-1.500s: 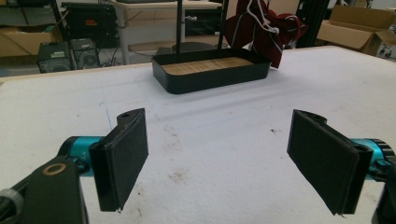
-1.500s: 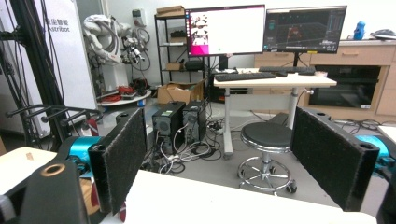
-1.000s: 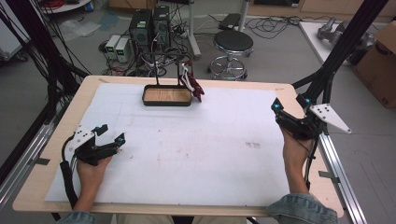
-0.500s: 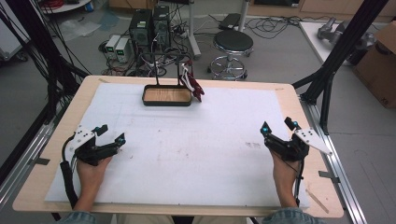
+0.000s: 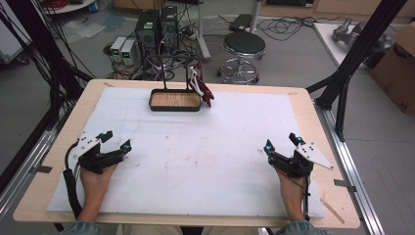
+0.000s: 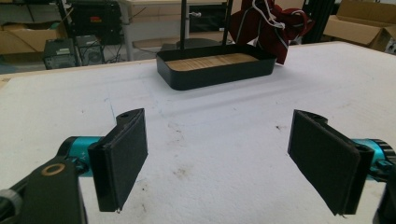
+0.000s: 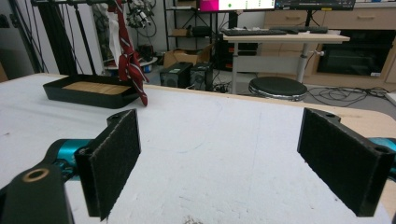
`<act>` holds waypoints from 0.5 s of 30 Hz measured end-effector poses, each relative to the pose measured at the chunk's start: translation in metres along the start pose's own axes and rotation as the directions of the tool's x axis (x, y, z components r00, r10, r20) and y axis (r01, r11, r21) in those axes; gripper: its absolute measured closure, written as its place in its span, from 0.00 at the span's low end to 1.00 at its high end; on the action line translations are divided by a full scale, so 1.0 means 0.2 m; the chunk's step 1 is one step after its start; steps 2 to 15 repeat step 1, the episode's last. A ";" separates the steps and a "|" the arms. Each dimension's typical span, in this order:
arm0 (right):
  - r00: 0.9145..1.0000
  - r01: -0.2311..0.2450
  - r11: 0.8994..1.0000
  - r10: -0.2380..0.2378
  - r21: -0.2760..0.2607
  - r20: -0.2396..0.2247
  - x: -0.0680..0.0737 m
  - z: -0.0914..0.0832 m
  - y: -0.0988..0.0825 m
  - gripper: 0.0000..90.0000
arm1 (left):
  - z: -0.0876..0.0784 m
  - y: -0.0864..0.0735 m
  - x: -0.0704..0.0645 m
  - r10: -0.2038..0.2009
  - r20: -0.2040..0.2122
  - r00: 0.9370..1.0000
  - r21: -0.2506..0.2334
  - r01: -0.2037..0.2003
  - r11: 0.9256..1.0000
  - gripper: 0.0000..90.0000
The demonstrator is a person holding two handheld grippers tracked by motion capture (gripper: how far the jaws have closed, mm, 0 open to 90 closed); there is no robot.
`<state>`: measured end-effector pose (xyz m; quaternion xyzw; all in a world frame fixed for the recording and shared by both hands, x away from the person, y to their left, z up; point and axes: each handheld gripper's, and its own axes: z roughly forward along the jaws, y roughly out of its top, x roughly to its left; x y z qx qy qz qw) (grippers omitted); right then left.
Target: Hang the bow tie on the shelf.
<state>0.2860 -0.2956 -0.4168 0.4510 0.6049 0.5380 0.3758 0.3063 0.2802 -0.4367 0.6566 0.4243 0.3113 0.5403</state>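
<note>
My left gripper (image 5: 116, 140) rests on the white mat (image 5: 205, 161) at the near left, open, nothing between its jaws. The left gripper view has its black pads (image 6: 119, 158) wide apart over bare mat. My right gripper (image 5: 281, 142) sits at the near right, also open and holding nothing; its pads (image 7: 348, 163) frame bare mat. At the far middle stands a black tray (image 5: 175, 108) with a wooden bottom, seen too in the gripper views (image 6: 219, 74) (image 7: 79, 99). A dark red cloth (image 5: 203, 89) (image 6: 273, 25) (image 7: 131, 60) hangs from a black stand beside the tray.
The mat covers most of a wooden table (image 5: 313, 117). Black frame posts (image 5: 350, 58) rise at the table's sides. On the floor beyond are a round stool (image 5: 243, 46), computer boxes (image 5: 156, 27) with cables and a cardboard box (image 5: 399, 63).
My right gripper came in from the table's right edge, leftward and nearer, and now rests low on the mat. The left gripper stayed where it was.
</note>
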 end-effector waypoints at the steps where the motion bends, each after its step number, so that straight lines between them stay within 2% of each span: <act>1: 1.000 0.001 1.000 -0.001 0.000 -0.001 0.00 0.00 0.00 0.14 | 0.00 0.00 0.00 0.002 0.000 1.000 0.000 -0.002 1.000 0.22; 15: 1.000 0.001 1.000 -0.001 0.000 -0.001 0.00 0.00 0.00 0.14 | 0.00 0.00 0.00 0.002 0.000 1.000 0.000 -0.002 1.000 0.22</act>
